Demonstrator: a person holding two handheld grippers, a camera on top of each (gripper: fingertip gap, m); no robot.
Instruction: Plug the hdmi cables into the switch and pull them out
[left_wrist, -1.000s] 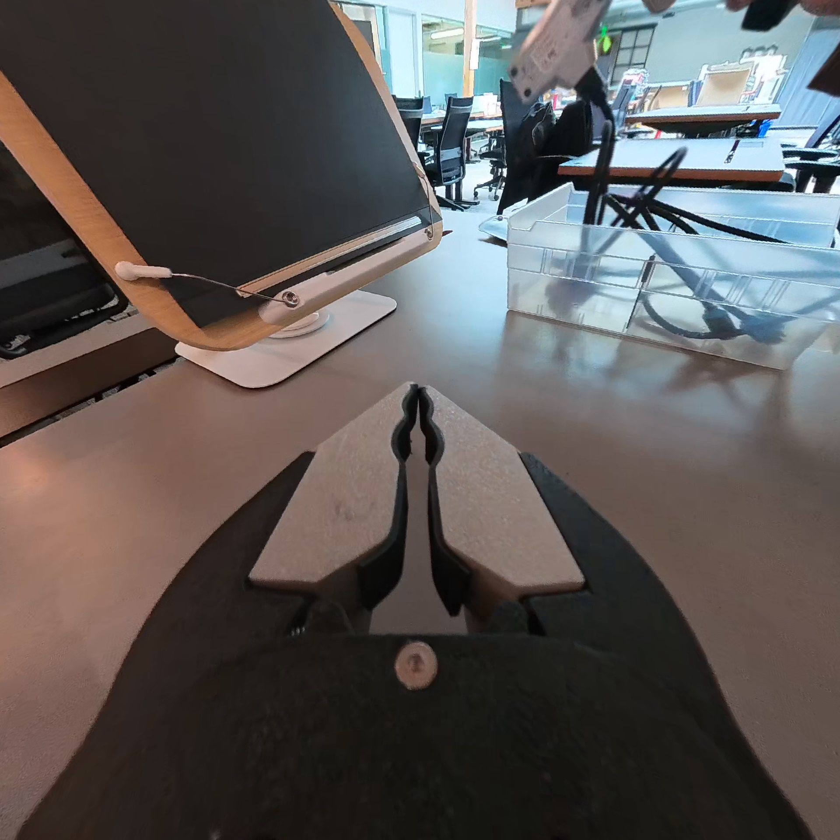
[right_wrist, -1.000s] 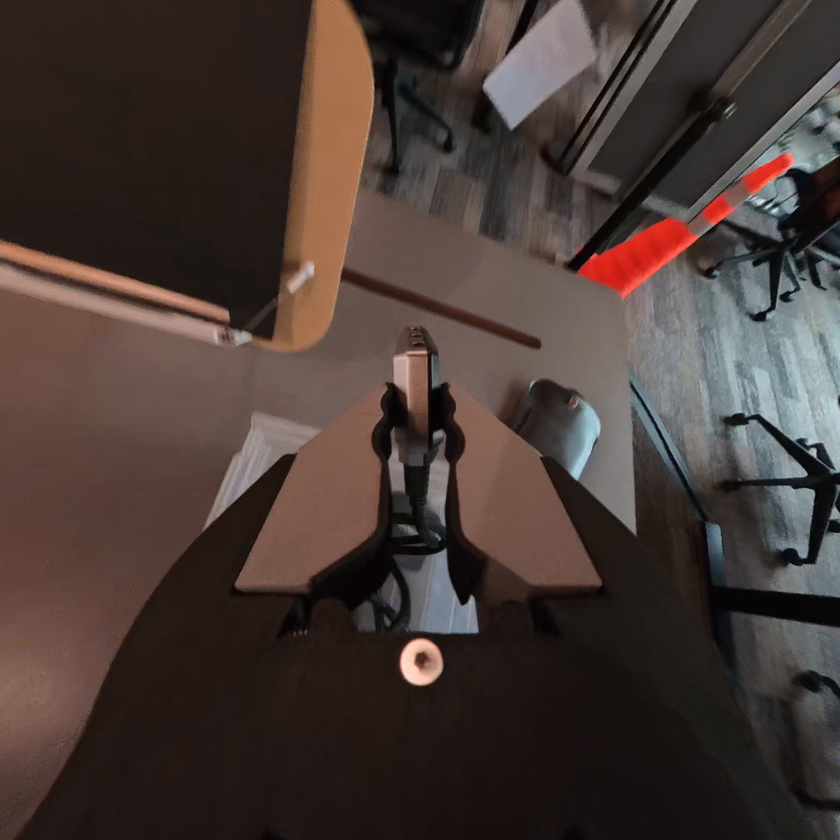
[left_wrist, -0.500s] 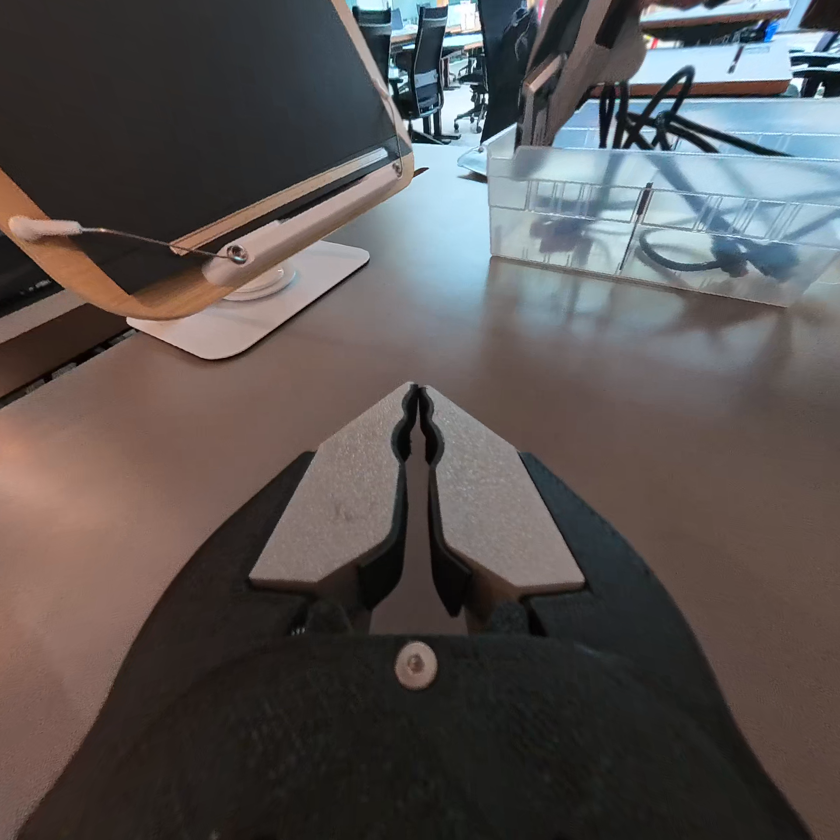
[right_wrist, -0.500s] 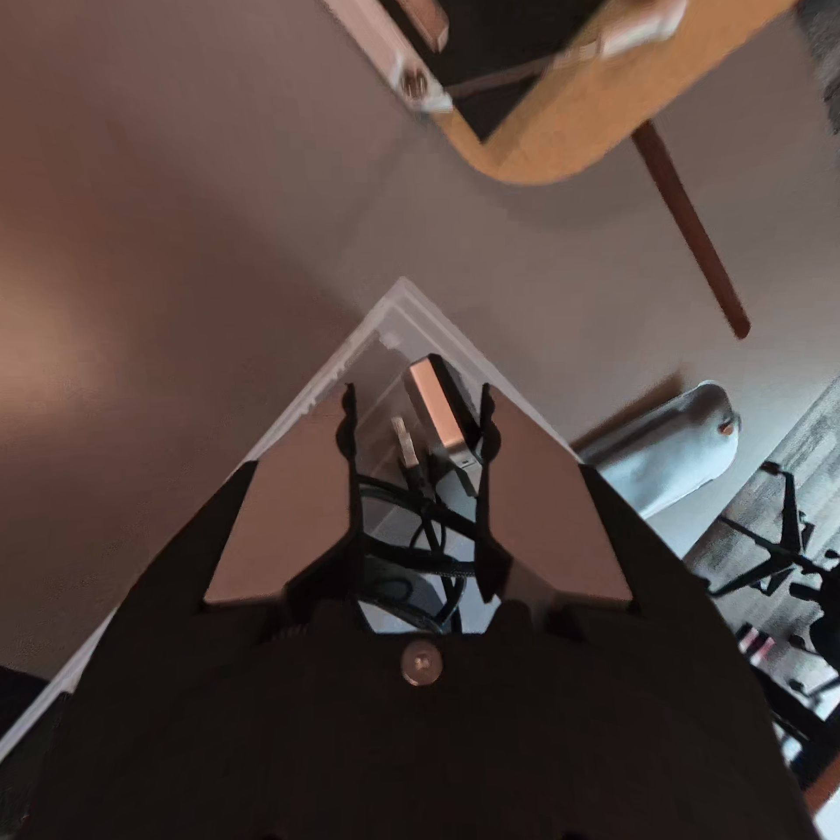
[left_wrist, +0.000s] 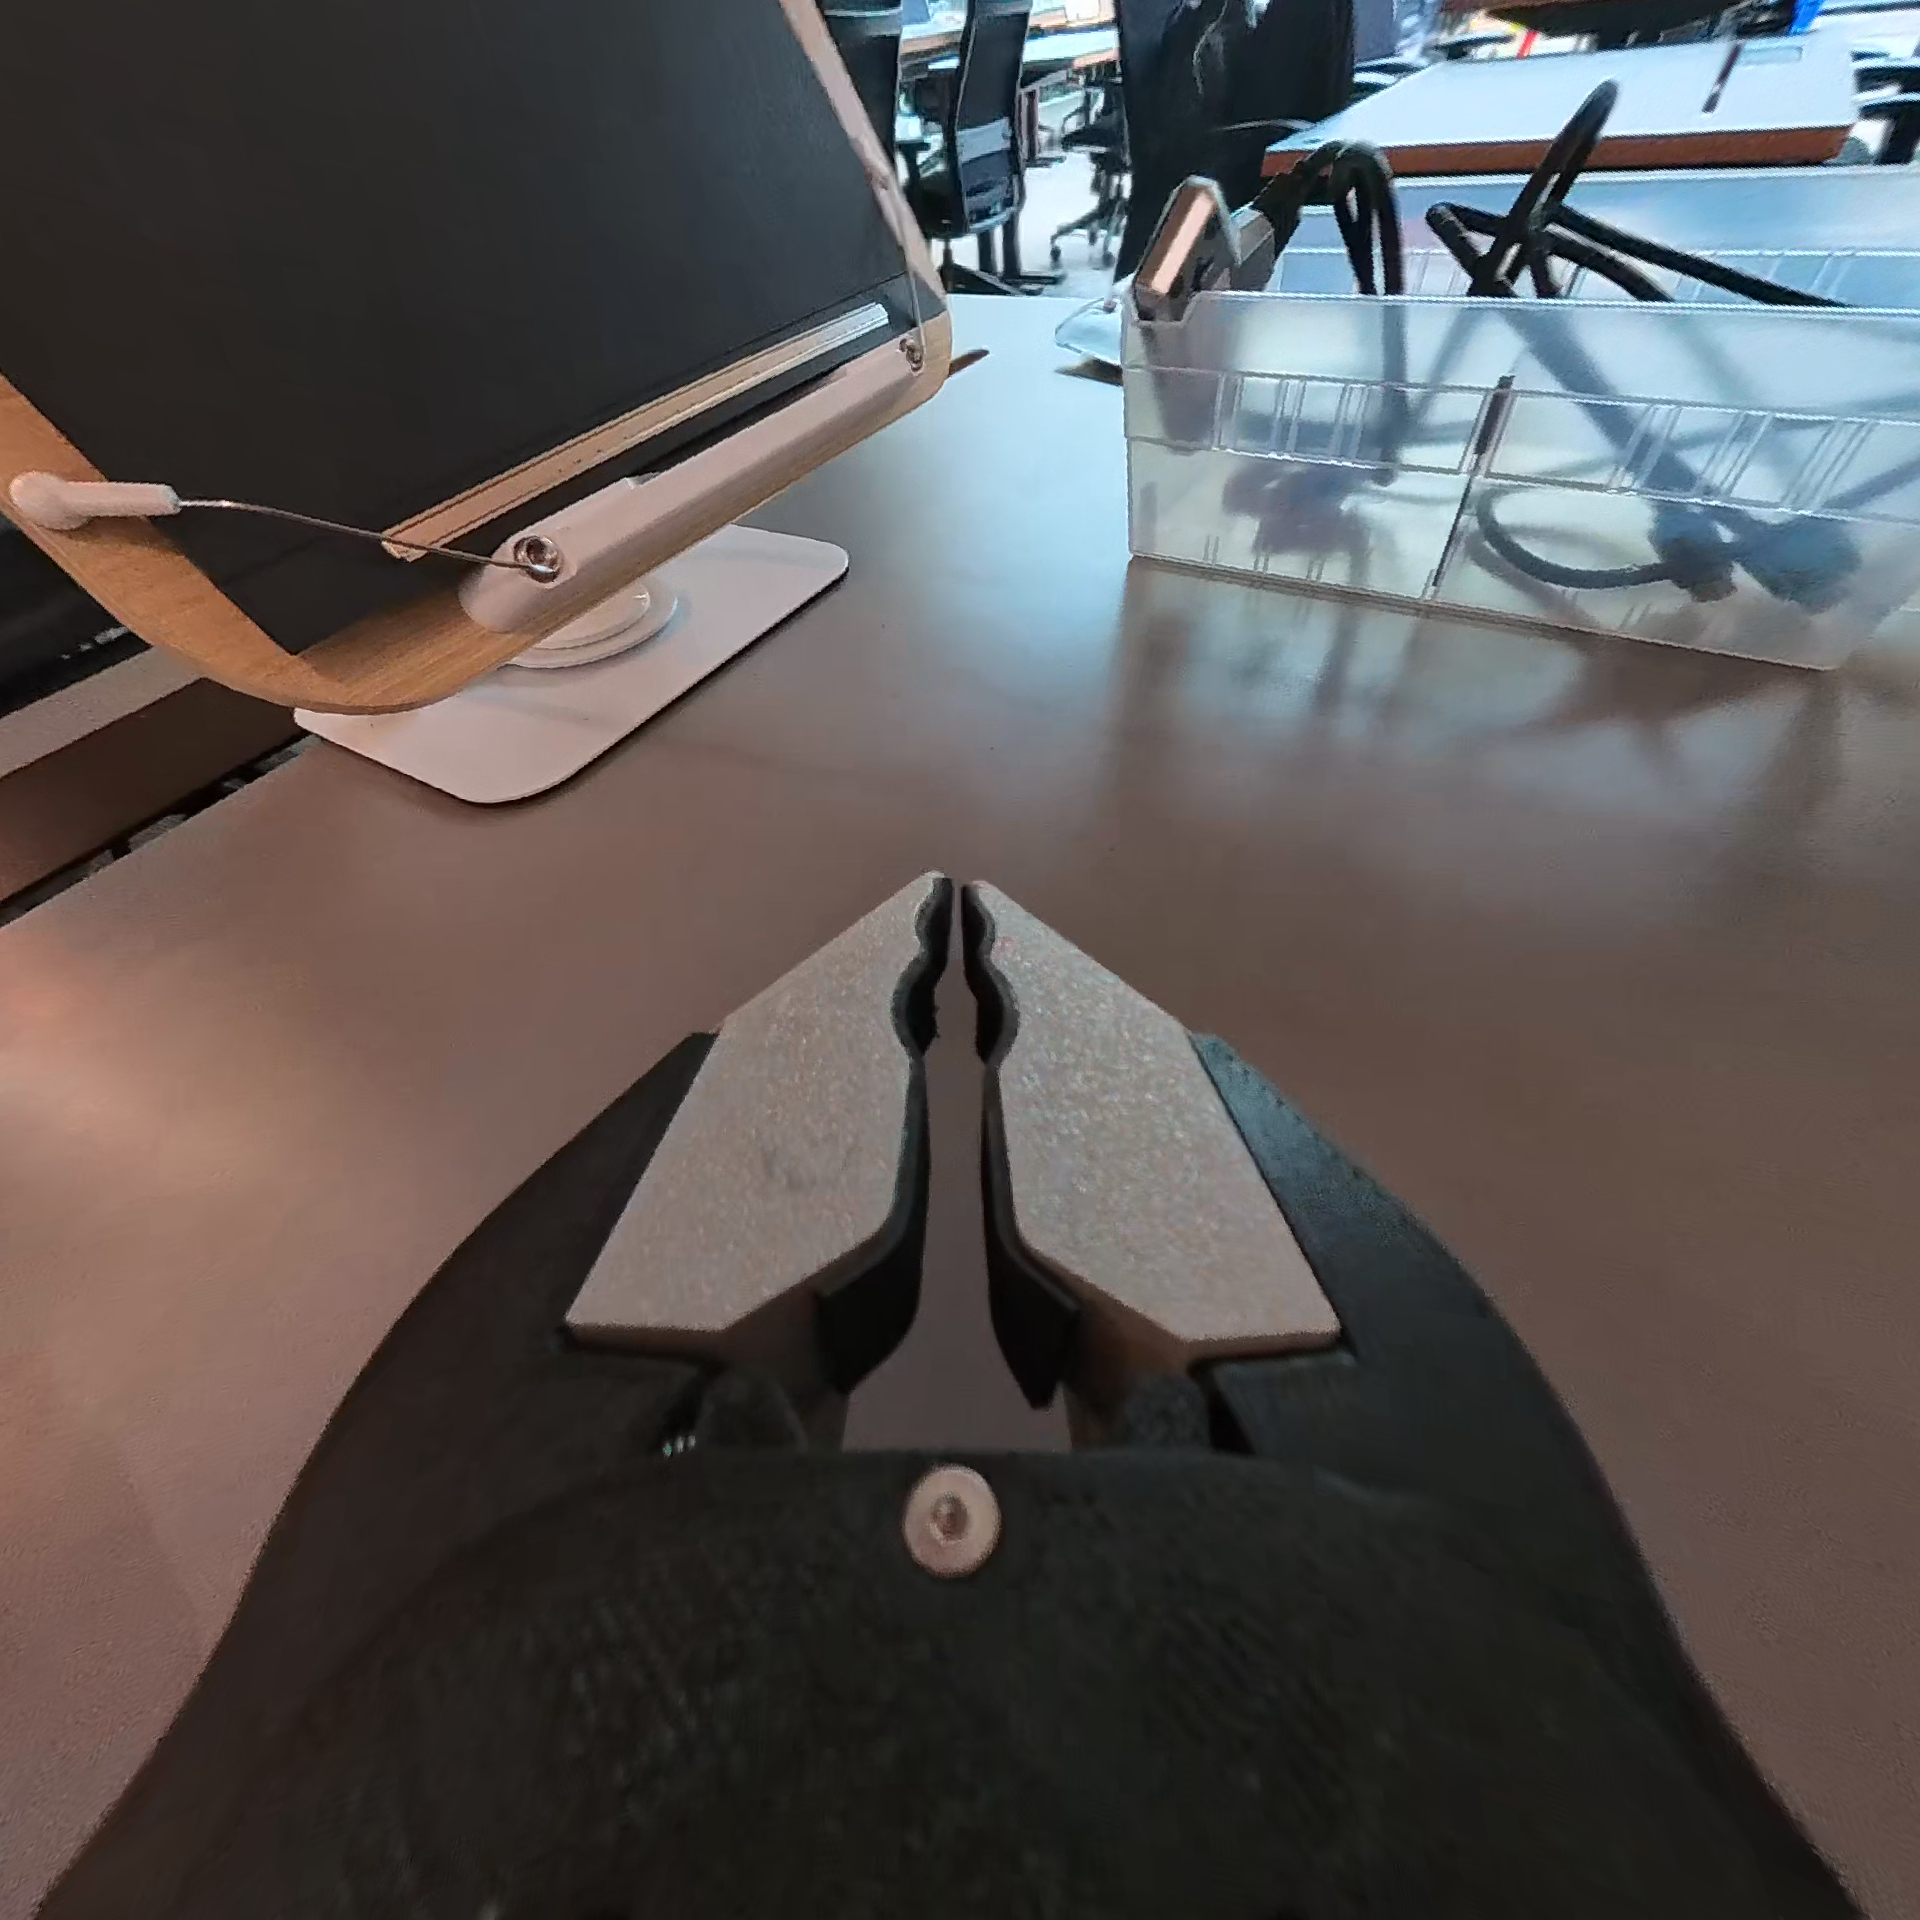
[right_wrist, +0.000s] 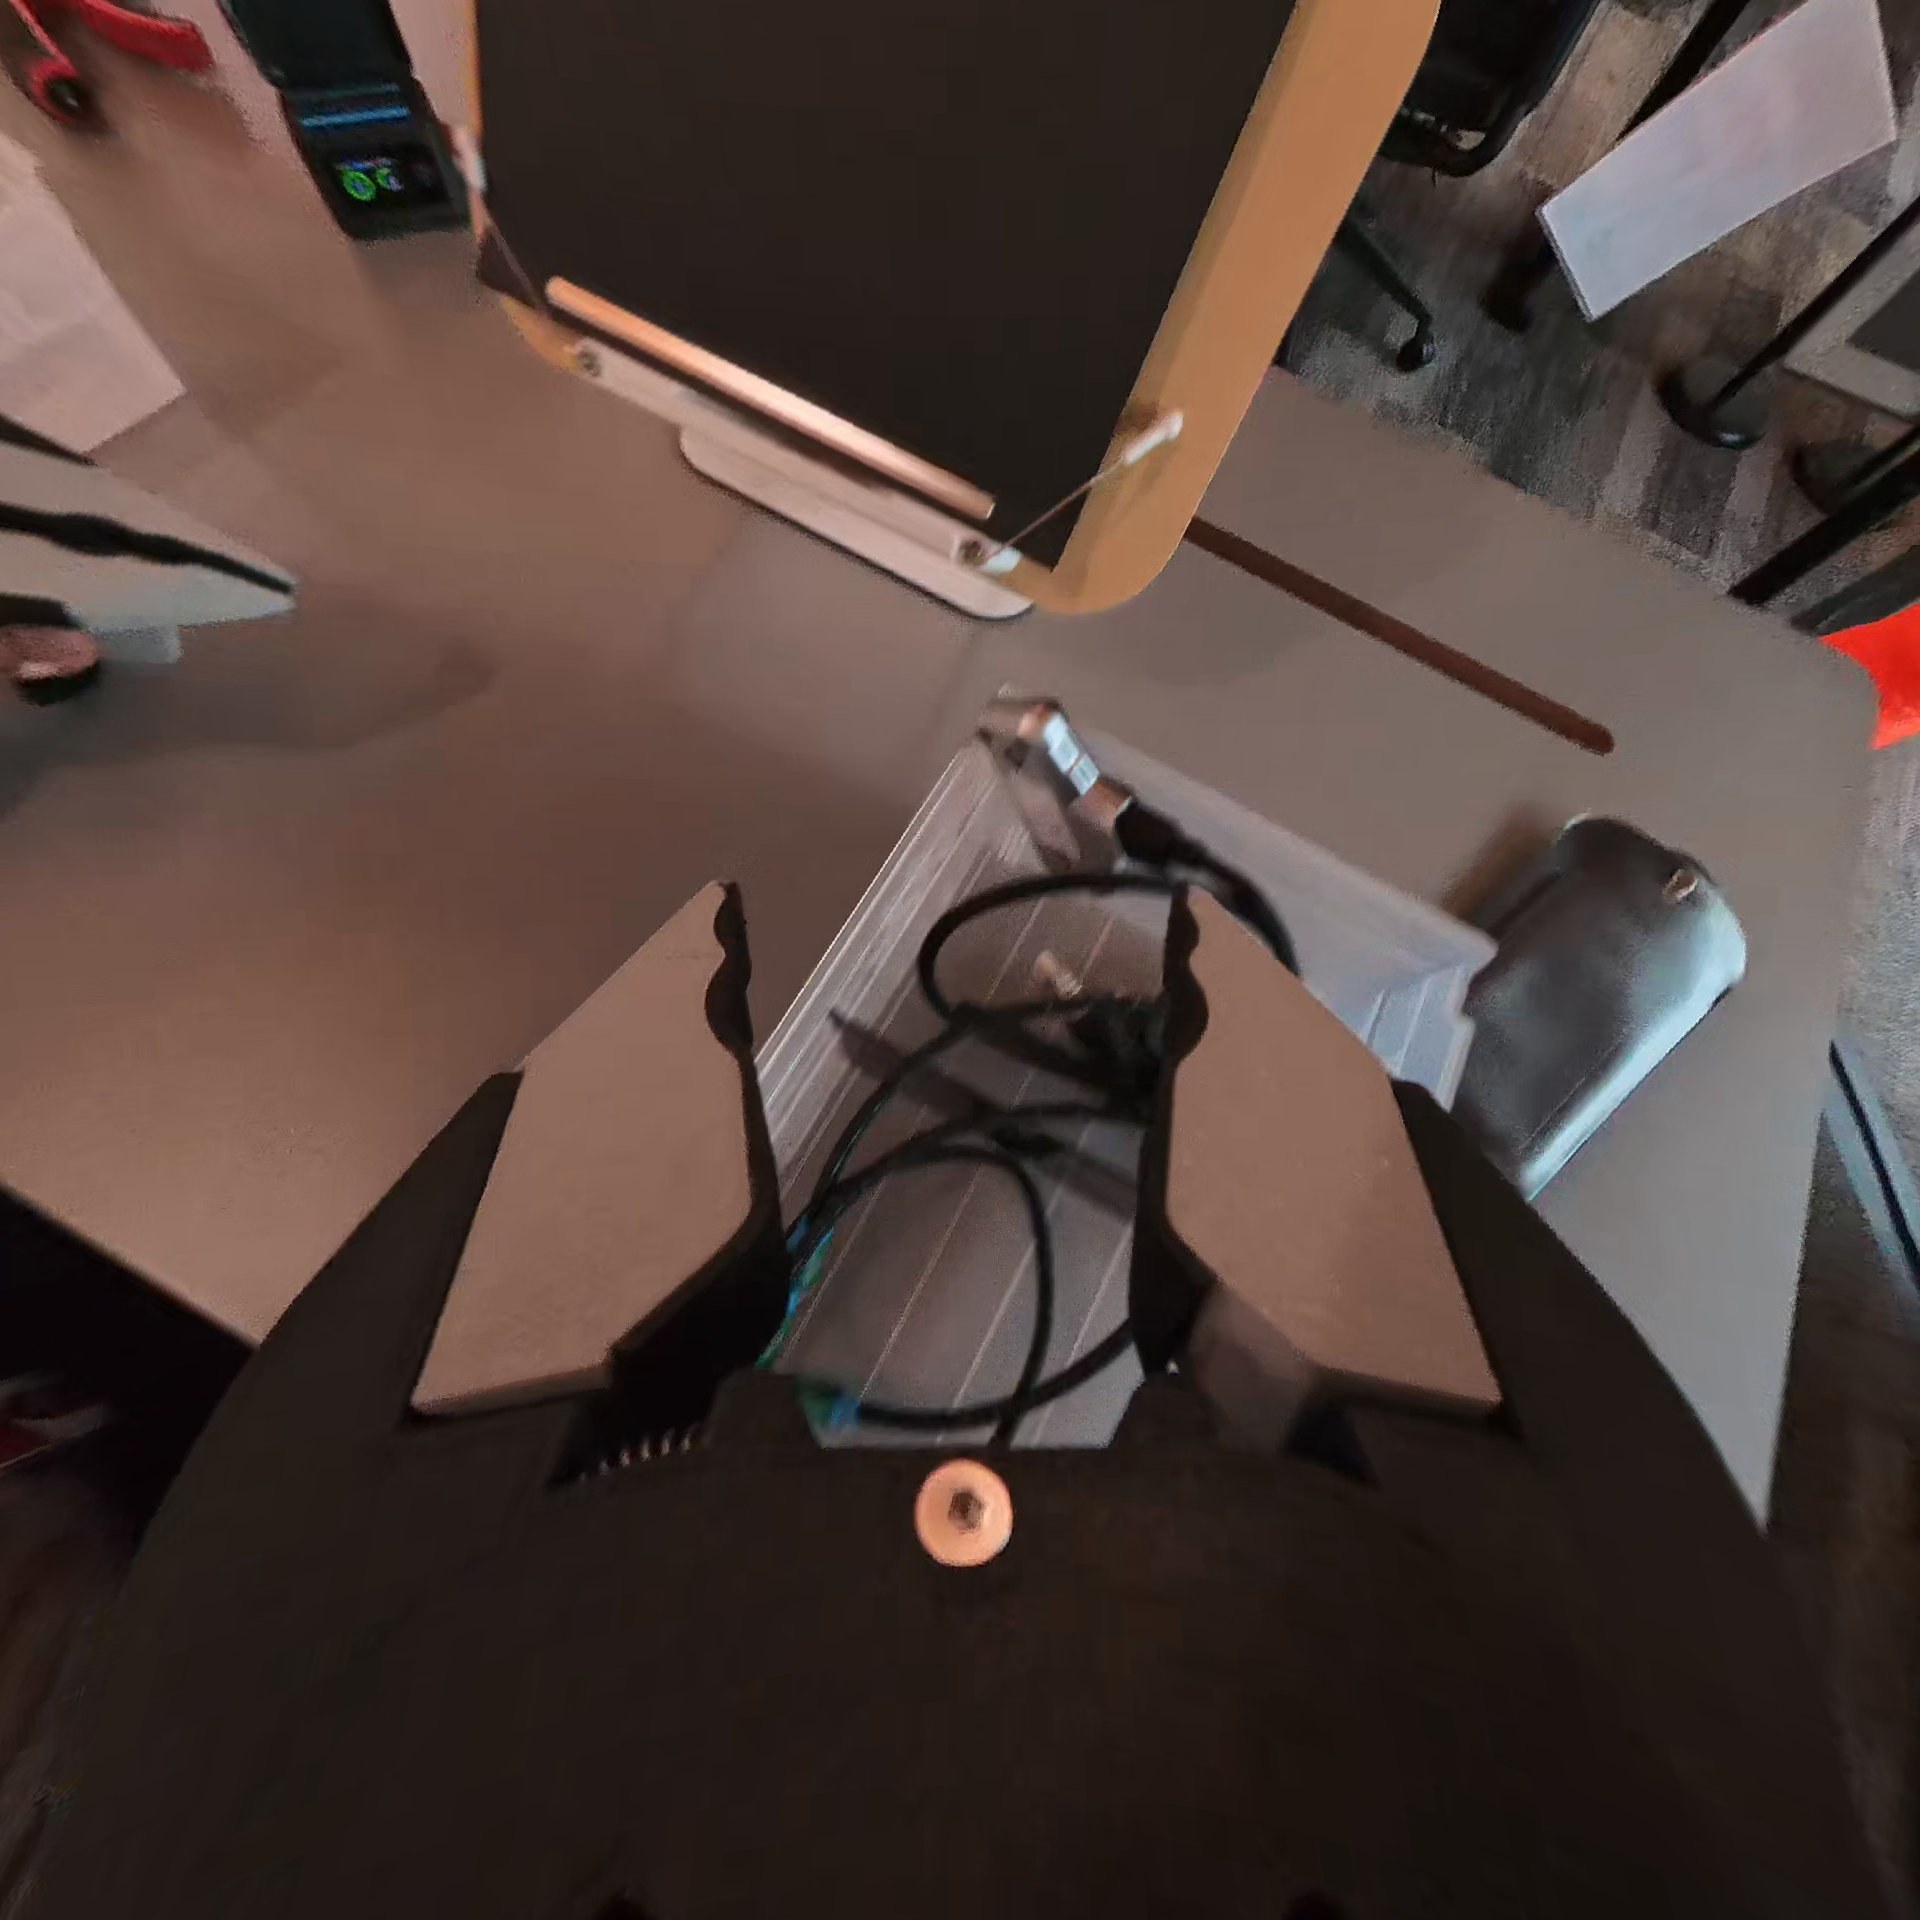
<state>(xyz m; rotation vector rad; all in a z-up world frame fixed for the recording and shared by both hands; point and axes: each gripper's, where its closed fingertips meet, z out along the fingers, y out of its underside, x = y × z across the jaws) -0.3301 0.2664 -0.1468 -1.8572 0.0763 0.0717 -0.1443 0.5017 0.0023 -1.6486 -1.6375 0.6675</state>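
Observation:
The silver HDMI switch (right_wrist: 1060, 746) leans on the far corner of the clear plastic bin (right_wrist: 904, 894), with a black cable plugged into it. Black HDMI cables (right_wrist: 997, 1091) lie coiled inside the bin. My right gripper (right_wrist: 956, 935) is open and empty, high above the bin, looking down. In the left wrist view the switch (left_wrist: 1179, 249) sticks up over the left end of the bin (left_wrist: 1351, 499) and the cables (left_wrist: 1538, 208) loop above its rim. My left gripper (left_wrist: 956, 896) is shut and empty, low over the brown table, well short of the bin.
A wood-framed dark panel (left_wrist: 416, 260) on a white base (left_wrist: 582, 707) stands at the left of the table. A grey pouch-like object (right_wrist: 1600, 987) lies beside the bin near the table edge. Office chairs and desks stand behind. The grippers' ends are close to 35 cm from one another. The silver HDMI switch (right_wrist: 1060, 746) lies some 15 cm from my right tips, 30 cm from my left tips.
My right gripper opened and let go of the switch, which now rests in the bin's corner, and rose away. The left gripper stayed shut and tilted down a little.

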